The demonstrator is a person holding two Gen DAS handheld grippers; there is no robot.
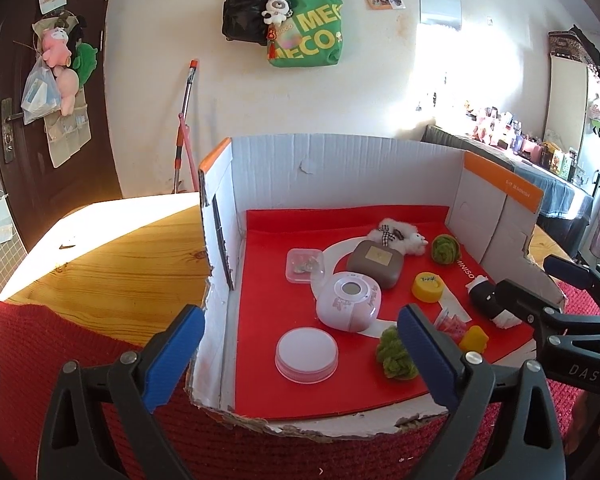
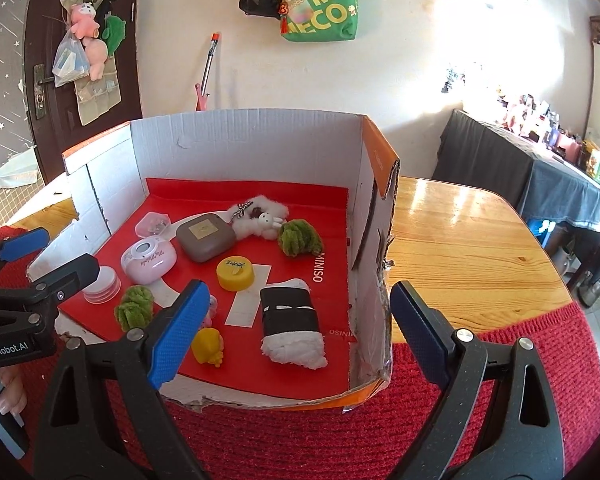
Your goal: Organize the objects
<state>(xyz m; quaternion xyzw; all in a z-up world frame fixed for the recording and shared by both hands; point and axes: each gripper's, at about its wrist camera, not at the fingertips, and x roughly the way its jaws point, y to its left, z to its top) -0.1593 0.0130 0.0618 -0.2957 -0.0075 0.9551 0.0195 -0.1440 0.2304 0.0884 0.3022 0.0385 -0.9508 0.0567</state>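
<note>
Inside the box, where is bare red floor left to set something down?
Bare: the strip along the back wall behind the plush bunny, and the left edge beside the clear case. Crowded: centre and front, around the yellow cap.

A cream wall point(image 1: 380, 92) stands behind a wooden table point(image 2: 460, 240) partly covered by a red knitted cloth point(image 2: 300, 440). A green tote bag point(image 1: 306, 32) and a black bag point(image 1: 246, 12) hang on the wall. A dark brown door point(image 1: 56, 92) stands at left. Sunlight washes the wall above a cluttered sideboard point(image 2: 540, 168) at right.
</note>
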